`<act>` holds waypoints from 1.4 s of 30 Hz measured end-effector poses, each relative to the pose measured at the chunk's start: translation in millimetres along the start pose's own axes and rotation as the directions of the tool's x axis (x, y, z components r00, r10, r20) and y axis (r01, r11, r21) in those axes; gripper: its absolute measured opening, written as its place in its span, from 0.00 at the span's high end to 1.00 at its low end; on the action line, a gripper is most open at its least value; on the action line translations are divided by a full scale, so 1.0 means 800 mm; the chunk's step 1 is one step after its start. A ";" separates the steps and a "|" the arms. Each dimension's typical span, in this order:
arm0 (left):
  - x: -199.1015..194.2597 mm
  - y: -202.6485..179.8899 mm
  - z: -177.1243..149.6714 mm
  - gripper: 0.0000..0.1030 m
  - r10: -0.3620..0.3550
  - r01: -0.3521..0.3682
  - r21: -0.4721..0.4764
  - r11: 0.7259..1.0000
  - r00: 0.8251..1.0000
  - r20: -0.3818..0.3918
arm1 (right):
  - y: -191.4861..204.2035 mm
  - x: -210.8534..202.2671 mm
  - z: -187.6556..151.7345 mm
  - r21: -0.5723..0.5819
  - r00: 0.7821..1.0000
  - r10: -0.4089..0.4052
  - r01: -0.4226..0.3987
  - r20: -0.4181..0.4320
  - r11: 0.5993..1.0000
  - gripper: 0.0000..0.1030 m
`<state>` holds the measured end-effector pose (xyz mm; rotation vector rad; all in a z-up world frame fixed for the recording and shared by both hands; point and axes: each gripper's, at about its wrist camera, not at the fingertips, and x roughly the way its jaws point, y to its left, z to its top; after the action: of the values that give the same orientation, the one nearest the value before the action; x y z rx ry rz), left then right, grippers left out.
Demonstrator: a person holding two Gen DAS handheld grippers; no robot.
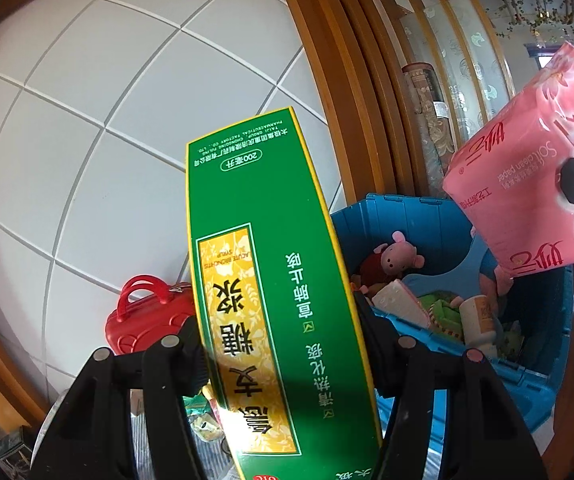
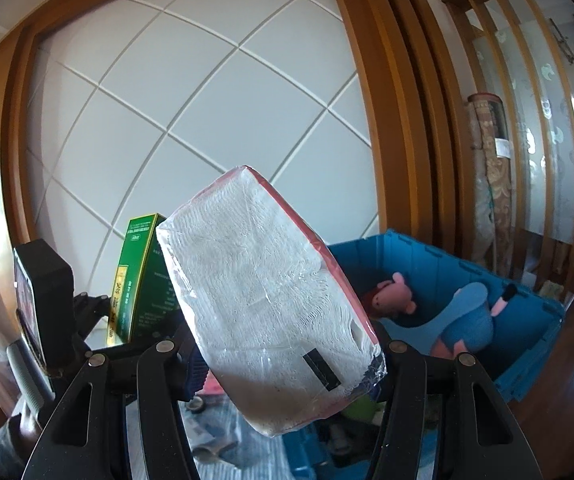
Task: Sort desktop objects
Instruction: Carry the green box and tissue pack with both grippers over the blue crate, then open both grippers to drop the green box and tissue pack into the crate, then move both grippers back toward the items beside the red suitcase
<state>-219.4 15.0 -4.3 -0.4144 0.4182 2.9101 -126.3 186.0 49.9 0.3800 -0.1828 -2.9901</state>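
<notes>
1. Left fingers [image 1: 191, 356] pinch the green syrup box [image 1: 263, 280] low on its length; it stands tall and could pivot or slip.
2. Right fingers [image 2: 191, 364] pinch the pink tissue pack [image 2: 271, 296]; its soft wrap may squirm loose.
3. Both are near the blue bin [image 1: 535, 376], so either could collide or drop short.

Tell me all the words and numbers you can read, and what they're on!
"ACUTE BRONCHITIS SYRUP", upside down, on the green box held in the left gripper.
"200" plus Chinese characters, in an oval near that box's far end.
"Soft clean paper" on the pink tissue pack held in the right gripper.
The box's edge print is too small to read.
</notes>
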 end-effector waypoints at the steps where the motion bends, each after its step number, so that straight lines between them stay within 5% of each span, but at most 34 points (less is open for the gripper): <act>1: 0.001 -0.005 0.002 0.43 0.000 0.000 0.002 1.000 1.000 0.001 | -0.009 0.000 0.002 0.001 1.000 -0.001 0.001 0.002 1.000 0.44; 16: 0.110 -0.097 0.104 0.39 -0.083 0.087 0.068 0.994 0.995 -0.057 | -0.144 0.077 0.052 0.051 0.997 -0.074 0.075 -0.037 0.996 0.43; 20: 0.155 -0.113 0.141 0.13 -0.132 0.137 0.064 0.988 0.988 -0.086 | -0.175 0.131 0.082 0.070 0.988 -0.144 0.148 -0.064 0.986 0.33; 24: 0.171 -0.115 0.164 0.08 -0.113 0.117 0.056 0.992 0.991 -0.070 | -0.196 0.151 0.108 0.067 0.983 -0.176 0.179 -0.055 0.982 0.25; 30: 0.158 -0.111 0.149 0.02 -0.097 0.099 0.036 0.994 0.994 -0.041 | -0.195 0.125 0.111 0.067 0.991 -0.137 0.137 0.003 0.988 0.17; 42: 0.097 -0.075 0.075 0.02 0.027 -0.027 0.007 1.000 0.999 -0.046 | -0.145 0.072 0.051 0.044 0.997 -0.057 0.055 0.056 0.998 0.03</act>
<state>-295.3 100.1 13.3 -0.4791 0.4434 2.9294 -204.1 297.2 59.8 0.3087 -0.2456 -3.0589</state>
